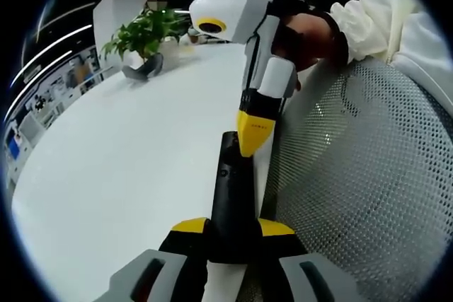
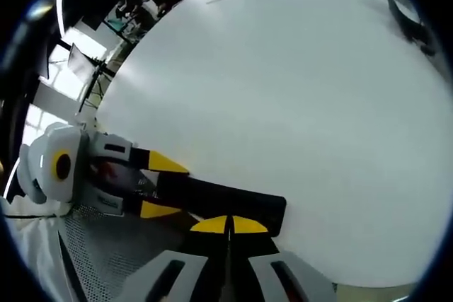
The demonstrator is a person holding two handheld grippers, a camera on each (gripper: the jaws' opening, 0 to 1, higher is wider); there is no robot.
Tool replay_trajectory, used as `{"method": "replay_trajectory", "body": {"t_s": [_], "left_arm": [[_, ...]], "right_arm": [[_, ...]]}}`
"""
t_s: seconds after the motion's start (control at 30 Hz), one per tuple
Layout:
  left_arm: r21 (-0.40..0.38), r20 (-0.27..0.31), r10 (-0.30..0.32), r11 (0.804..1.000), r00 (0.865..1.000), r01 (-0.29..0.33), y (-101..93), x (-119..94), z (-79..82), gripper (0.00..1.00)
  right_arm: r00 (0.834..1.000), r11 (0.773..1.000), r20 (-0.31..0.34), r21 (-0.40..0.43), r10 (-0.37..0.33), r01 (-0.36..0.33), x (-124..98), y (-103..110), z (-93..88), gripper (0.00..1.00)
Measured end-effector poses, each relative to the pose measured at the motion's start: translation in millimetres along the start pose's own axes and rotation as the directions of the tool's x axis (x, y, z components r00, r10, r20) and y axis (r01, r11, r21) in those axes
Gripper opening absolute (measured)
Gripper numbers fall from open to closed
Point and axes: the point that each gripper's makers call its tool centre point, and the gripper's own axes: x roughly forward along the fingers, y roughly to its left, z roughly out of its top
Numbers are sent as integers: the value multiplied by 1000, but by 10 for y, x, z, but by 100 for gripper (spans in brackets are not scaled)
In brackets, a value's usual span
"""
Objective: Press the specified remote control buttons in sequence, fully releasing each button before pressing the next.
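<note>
A slim black remote (image 1: pixel 230 178) sticks out over the edge of the white table (image 1: pixel 127 160). My left gripper (image 1: pixel 232 227) is shut on its near end, one yellow tip on each side. In the left gripper view my right gripper (image 1: pixel 253 132) comes down from the upper right, held by a hand, with its yellow tips resting on the remote's far end. In the right gripper view the remote (image 2: pixel 233 199) lies crosswise. My right gripper (image 2: pixel 228 225) is shut, tips together, pressed on its top face. The left gripper (image 2: pixel 161 186) clamps its left end.
A potted green plant (image 1: pixel 145 33) stands at the table's far side. A grey mesh chair (image 1: pixel 354 175) sits right beside the table edge, under the remote. A white sleeve (image 1: pixel 382 12) reaches in from the upper right. People (image 2: pixel 152 1) stand far behind the table (image 2: pixel 283 90).
</note>
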Motion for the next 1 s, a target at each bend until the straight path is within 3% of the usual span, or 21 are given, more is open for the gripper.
{"method": "replay_trajectory", "body": {"t_s": [0.33, 0.53, 0.77, 1.0], "left_arm": [[-1, 2, 0, 1000, 1000, 0, 1, 0, 2, 25], [2, 5, 1, 1000, 1000, -1, -2, -2, 5, 25], [0, 6, 3, 1000, 1000, -3, -3, -3, 4, 25], [9, 7, 2, 1000, 1000, -2, -8, 1, 12, 24]], "right_arm": [[1000, 998, 2, -55, -24, 24, 3, 3, -7, 0], [1000, 1000, 5, 26, 15, -16, -19, -7, -1, 0], [999, 999, 20, 14, 32, -32, -24, 44, 32, 0], [999, 1000, 54, -1, 5, -5, -32, -8, 90, 0]]}}
